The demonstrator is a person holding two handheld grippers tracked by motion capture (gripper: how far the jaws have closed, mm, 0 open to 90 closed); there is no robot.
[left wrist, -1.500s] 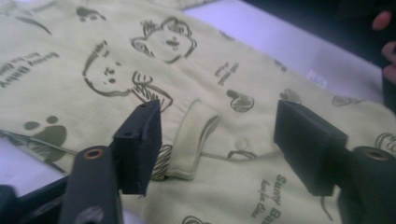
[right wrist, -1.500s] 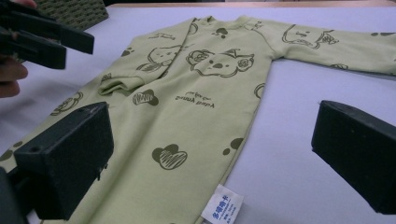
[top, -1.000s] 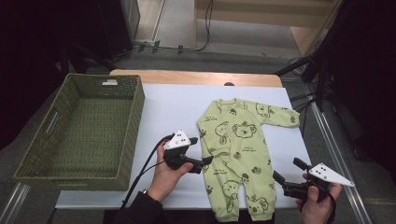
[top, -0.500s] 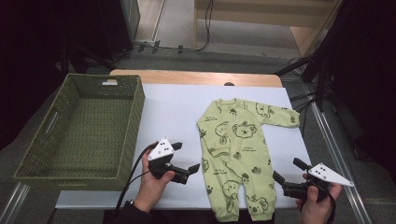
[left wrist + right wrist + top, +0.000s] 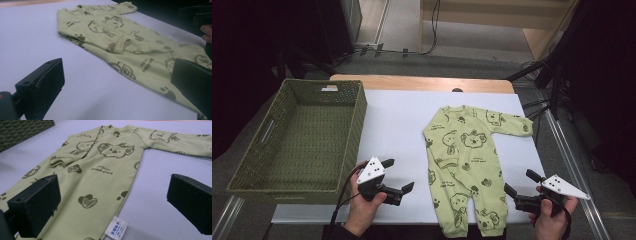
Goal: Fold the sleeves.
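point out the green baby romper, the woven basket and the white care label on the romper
light green cotton baby romper with koala prints [image 5: 464, 150]: high view, on its chest
olive green woven rectangular basket [image 5: 362, 107]: high view, on its right wall
small white fabric care label [image 5: 116, 228]: right gripper view, on the label's middle, at the romper's side seam

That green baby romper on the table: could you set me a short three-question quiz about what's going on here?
1. True or false: one sleeve of the baby romper is folded across its chest.
2. What does the left gripper hold? A) the romper's leg B) nothing C) the basket's rim
3. What stands on the table to the left of the romper?

Key:
1. True: one sleeve lies folded over the body, the other stretches out to the side.
2. B: its jaws stand wide open beside the romper, having just opened, with nothing between them.
3. A green woven basket, with nothing in it.
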